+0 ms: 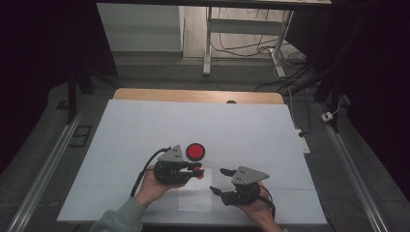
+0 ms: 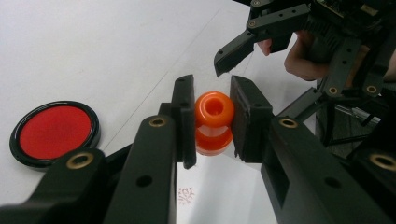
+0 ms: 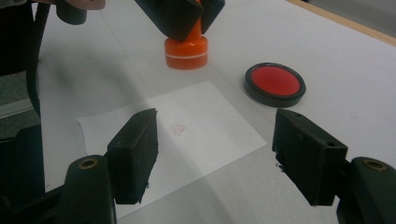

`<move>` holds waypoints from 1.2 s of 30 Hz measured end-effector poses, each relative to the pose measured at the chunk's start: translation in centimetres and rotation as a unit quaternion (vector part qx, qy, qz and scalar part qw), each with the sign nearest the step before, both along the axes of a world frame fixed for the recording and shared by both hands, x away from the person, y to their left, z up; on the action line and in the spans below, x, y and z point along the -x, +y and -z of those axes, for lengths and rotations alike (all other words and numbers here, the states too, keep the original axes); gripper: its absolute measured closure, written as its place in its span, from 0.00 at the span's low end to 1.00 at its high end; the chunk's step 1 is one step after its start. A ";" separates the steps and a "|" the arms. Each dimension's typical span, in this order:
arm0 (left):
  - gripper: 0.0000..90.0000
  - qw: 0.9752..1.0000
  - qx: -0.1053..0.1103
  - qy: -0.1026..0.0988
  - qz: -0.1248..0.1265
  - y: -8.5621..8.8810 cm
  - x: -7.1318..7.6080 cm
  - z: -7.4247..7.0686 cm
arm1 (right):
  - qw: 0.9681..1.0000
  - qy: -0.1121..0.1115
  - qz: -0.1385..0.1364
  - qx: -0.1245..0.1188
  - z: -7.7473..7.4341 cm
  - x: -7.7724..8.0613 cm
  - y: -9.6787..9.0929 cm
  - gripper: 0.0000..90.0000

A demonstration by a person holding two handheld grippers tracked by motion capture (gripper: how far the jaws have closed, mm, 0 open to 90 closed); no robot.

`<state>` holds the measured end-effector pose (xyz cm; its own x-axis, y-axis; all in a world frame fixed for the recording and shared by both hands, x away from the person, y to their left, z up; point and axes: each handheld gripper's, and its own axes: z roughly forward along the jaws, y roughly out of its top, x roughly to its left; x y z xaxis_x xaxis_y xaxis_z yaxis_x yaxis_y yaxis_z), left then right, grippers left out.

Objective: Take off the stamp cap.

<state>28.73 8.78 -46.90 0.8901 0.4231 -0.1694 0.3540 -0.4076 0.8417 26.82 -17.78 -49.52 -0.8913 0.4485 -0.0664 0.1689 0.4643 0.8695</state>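
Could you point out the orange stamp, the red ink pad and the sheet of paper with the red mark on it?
orange stamp [image 2: 214,108], left gripper view, on its rounded top between the jaws.
red ink pad [image 3: 275,80], right gripper view, on the red middle.
sheet of paper [image 3: 210,126], right gripper view, on bare paper right of the red mark.

Wooden table [image 1: 145,93] with its top covered by a white sheet [image 1: 145,130], round black-rimmed red ink pad [image 1: 196,151] lying near the middle of the sheet, small white paper slip [image 3: 196,126] with a faint red stamp mark [image 3: 179,128] near the front edge
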 end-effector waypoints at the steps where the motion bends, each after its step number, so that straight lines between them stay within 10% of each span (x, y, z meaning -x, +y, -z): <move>1: 0.81 1.000 -0.001 0.000 0.000 0.0 0.0 0.0 | 1.000 0.002 0.001 0.002 0.0 0.0 0.1 0.34; 36: 0.81 1.000 0.001 0.001 0.003 -0.4 0.1 0.3 | 1.000 0.024 -0.011 0.007 0.4 -0.5 3.5 0.36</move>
